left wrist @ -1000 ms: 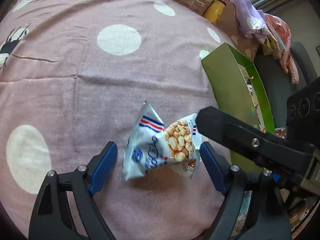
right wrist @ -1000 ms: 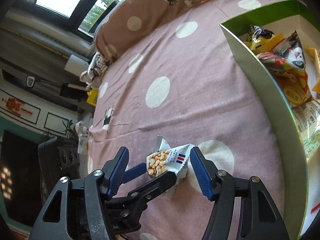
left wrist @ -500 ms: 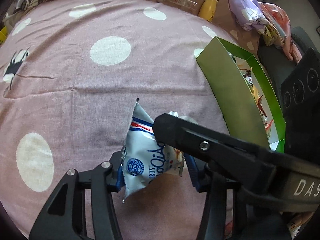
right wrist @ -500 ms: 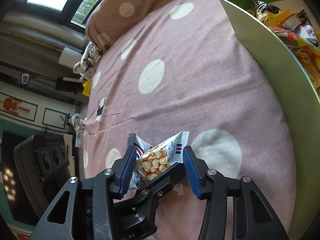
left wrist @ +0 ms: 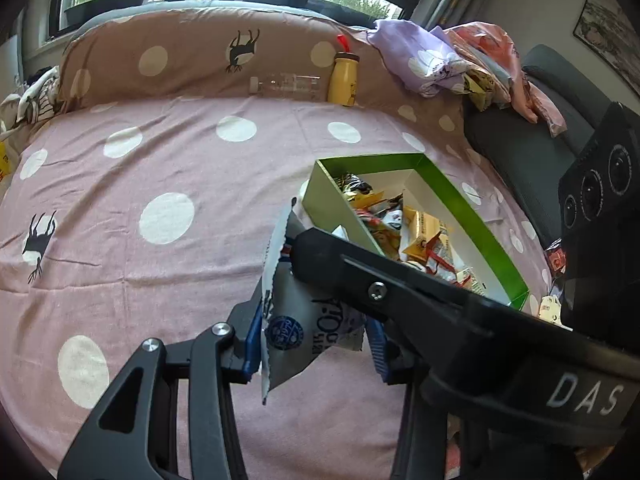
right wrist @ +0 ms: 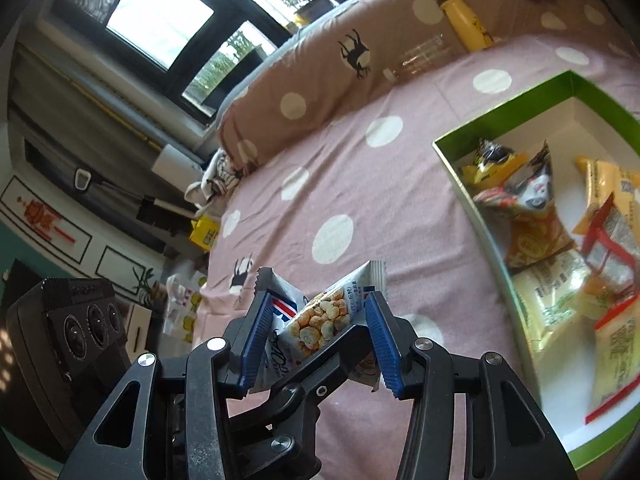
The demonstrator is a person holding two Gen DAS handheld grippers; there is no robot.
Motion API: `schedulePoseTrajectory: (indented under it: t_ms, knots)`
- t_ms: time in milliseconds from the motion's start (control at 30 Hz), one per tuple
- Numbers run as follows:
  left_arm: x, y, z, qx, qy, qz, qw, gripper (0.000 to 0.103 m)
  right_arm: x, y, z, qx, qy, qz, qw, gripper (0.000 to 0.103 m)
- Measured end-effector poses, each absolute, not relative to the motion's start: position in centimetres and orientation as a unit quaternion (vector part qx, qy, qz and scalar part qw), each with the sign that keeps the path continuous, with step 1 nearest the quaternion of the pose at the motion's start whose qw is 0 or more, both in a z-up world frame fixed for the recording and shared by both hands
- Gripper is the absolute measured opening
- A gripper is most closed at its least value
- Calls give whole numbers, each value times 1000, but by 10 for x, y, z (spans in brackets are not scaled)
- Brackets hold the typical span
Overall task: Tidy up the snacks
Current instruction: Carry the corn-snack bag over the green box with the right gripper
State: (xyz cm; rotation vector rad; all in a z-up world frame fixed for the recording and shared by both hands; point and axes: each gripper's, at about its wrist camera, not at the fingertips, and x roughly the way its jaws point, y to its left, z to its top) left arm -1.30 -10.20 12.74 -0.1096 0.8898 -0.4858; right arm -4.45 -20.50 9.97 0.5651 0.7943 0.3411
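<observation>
A white snack packet (left wrist: 298,326) with a red-blue stripe and pictured puffed corn is held above the pink dotted bedspread; it also shows in the right wrist view (right wrist: 320,320). My left gripper (left wrist: 314,334) is shut on it. My right gripper (right wrist: 320,338) is shut on the same packet, and its finger crosses the left wrist view. A green box (left wrist: 472,208) with a white inside holds several snack packets; it lies to the right, also in the right wrist view (right wrist: 456,168).
A yellow bottle (left wrist: 344,80) and a clear bottle (left wrist: 286,84) lie against the brown dotted pillow at the back. Clothes (left wrist: 440,60) pile at the back right. A dark sofa (left wrist: 532,152) stands on the right.
Both grippers closed on the packet and lifted it off the bedspread. The views tilted up, so the box's inside and the pillow came into sight.
</observation>
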Motion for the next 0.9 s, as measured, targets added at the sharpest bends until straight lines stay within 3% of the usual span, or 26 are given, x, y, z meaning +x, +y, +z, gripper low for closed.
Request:
schedulePoseTrajectory:
  t_ms: [367,900]
  knots:
    - [-15,-181,159,21,375,-286,881,43,-75,-279,130,321,290,118,894,52]
    - [4,-262,130,8,394,-396,830,43,-95,-369,108,400,260,16,879,52]
